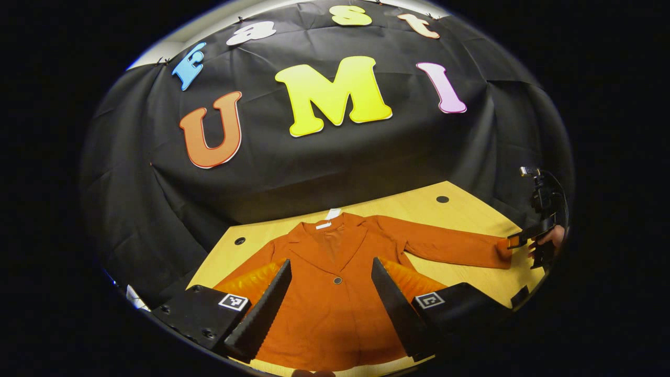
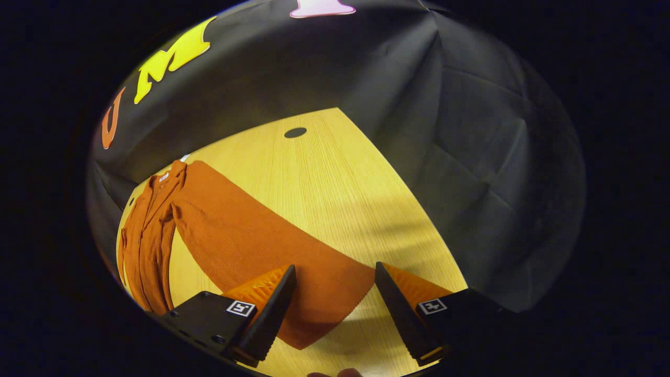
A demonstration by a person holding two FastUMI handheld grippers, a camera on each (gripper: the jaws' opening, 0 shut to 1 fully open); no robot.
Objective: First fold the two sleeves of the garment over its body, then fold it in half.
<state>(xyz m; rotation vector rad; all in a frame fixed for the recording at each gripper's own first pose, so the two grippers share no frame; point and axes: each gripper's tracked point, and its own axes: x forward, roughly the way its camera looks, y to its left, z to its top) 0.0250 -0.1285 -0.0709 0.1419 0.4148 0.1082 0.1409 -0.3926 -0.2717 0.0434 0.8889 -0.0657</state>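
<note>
Garment [image 1: 335, 293], a rust-orange jacket, lies flat and face up on a pale wooden table [image 1: 460, 209], collar toward the black cloth wall [image 1: 293, 167] that closes the booth behind and to the sides. The tabletop shows fine straight grain and two small dark round holes, one near each far corner [image 1: 443, 199] [image 1: 239, 241]. A single dark button [image 1: 337, 280] sits at the middle of the jacket's front, and a small white tag [image 1: 332, 213] peeks out at the collar (too small to read). In the left gripper view the left gripper [image 1: 331, 293] hangs over the jacket's body with its fingers spread wide and nothing between them; each finger block carries a square black-and-white marker [image 1: 233, 301]. The garment's sleeve [image 2: 272, 251] on the right-hand side of that view stretches straight out across the bare wood, its cuff near the table's edge. There the right gripper [image 1: 528, 246], held by a hand [image 1: 552, 235], is at the cuff. In the right gripper view its fingers stand wide apart over the cuff end of that sleeve, not closed on the cloth; whether they touch it cannot be told. The other sleeve [image 1: 246, 269] angles down beside the body.
</note>
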